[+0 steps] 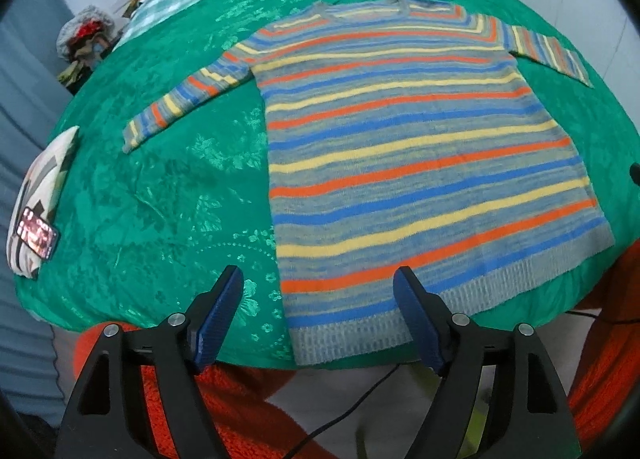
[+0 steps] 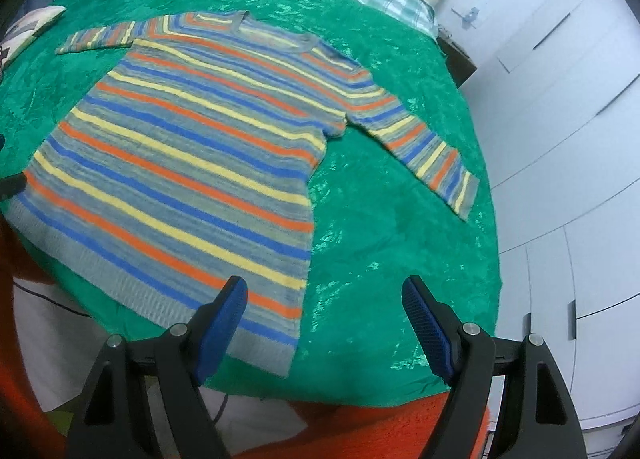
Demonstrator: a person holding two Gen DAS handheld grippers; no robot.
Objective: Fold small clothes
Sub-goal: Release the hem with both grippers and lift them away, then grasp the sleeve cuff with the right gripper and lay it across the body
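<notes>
Left gripper [image 1: 318,279] wide open, holding nothing, over sweater hem; right gripper [image 2: 324,291] wide open too, empty, by hem's right corner; striped sweater [image 1: 420,163] flat on green bedspread [image 1: 180,199], sleeves spread; patterned cushion [image 1: 40,195] w/ phone [image 1: 37,232] at left.

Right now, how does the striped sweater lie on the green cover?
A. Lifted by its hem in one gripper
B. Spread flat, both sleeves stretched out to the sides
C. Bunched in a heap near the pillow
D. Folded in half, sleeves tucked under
B: the striped sweater lies flat on the green cover with a sleeve out on each side, and both the left gripper and the right gripper are open and hold nothing.
</notes>
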